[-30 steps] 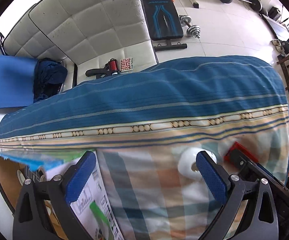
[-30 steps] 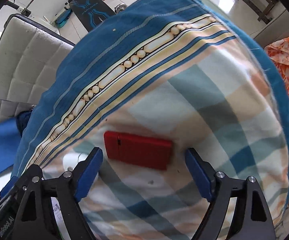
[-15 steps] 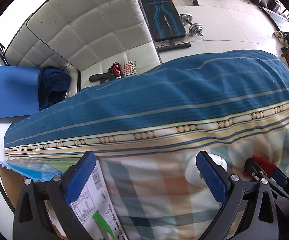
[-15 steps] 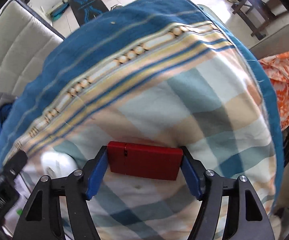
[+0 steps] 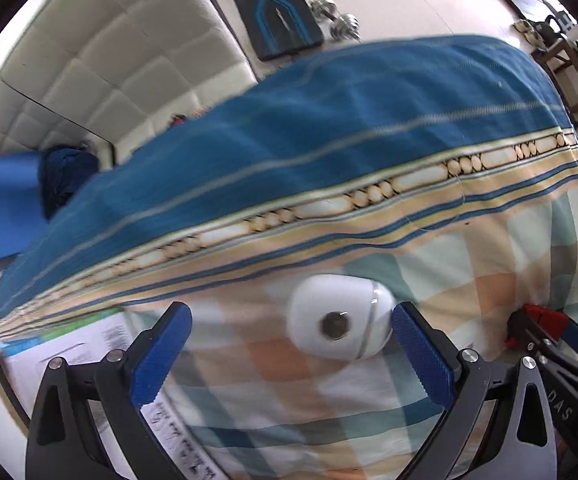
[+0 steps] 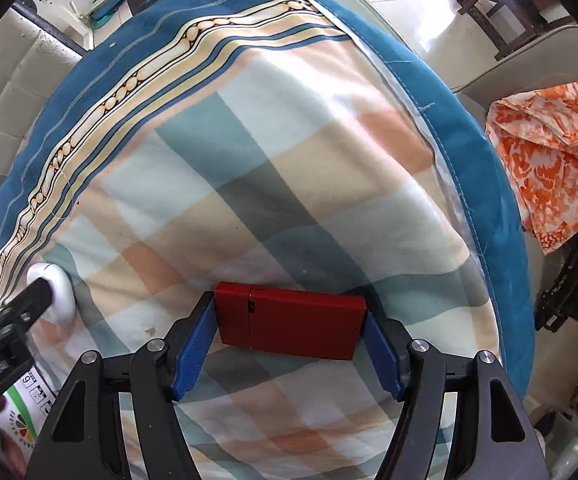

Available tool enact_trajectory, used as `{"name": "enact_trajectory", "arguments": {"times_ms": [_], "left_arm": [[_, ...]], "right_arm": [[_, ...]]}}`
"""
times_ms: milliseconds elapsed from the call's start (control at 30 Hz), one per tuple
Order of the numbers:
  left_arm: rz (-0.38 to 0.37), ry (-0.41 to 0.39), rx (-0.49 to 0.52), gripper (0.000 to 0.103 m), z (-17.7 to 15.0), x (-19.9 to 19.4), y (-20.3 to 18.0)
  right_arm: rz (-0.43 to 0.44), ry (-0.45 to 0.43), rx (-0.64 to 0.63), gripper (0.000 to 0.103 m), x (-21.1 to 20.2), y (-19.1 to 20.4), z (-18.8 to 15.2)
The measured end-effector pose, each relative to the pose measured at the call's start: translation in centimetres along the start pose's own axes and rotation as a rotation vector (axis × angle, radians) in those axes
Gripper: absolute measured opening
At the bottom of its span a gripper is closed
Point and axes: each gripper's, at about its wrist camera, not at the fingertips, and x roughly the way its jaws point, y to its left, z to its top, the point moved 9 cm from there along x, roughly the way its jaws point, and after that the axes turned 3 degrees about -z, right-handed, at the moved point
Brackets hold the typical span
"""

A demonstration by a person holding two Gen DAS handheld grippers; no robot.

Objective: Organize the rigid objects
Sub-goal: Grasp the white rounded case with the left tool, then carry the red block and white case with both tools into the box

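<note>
**Red case clamped, white gadget next in line**

Red case (image 6: 291,322) sits low in the middle of the right wrist view, flat on the checked bedspread (image 6: 289,160). The right claw (image 6: 289,340) is closed on its two short ends, pads against both, likely so the flat slab lifts level. I can read no marking on the case.

Low and right of centre in the left wrist view, the white rounded gadget (image 5: 339,326) with a dark round button lies between the left claw's (image 5: 289,354) spread pads, close against the right pad and well apart from the left one; nothing is gripped. A printed box (image 5: 89,348) at lower left shows a barcode and lines too blurred to read. The far black claw body reads "DAS".
</note>
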Motion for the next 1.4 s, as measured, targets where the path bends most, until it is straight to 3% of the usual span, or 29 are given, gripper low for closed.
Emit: {"name": "enact_trajectory", "arguments": {"times_ms": [167, 300, 367, 433, 533, 900, 1400], "left_arm": [[-0.02, 0.035, 0.035, 0.101, 0.1, 1.6, -1.1], [-0.056, 0.028, 0.039, 0.083, 0.1, 1.9, -1.6], [-0.063, 0.002, 0.043, 0.065, 0.1, 1.4, -2.2], [-0.066, -0.017, 0.054, 0.055, 0.2, 0.9, -2.6], [-0.073, -0.029, 0.048, 0.055, -0.5, 0.3, -2.8], [-0.137, 0.01, -0.011, 0.055, -8.3, 0.6, -3.0], [-0.095, 0.0, -0.004, 0.055, -8.4, 1.7, -4.0]], "right_arm": [[0.002, 0.01, 0.001, 0.072, 0.3, -0.7, -0.2], [0.005, 0.017, -0.001, 0.072, 0.9, -1.3, 0.4], [0.005, 0.021, -0.006, 0.072, 1.0, -1.5, 0.5], [0.002, 0.024, -0.02, 0.072, 1.2, -1.4, 0.4], [0.006, 0.042, -0.059, 0.072, 1.4, -1.0, -0.3], [-0.003, 0.088, -0.229, 0.072, 2.1, -0.9, -6.3], [-0.034, 0.07, -0.208, 0.073, 2.3, 0.1, -6.9]]}}
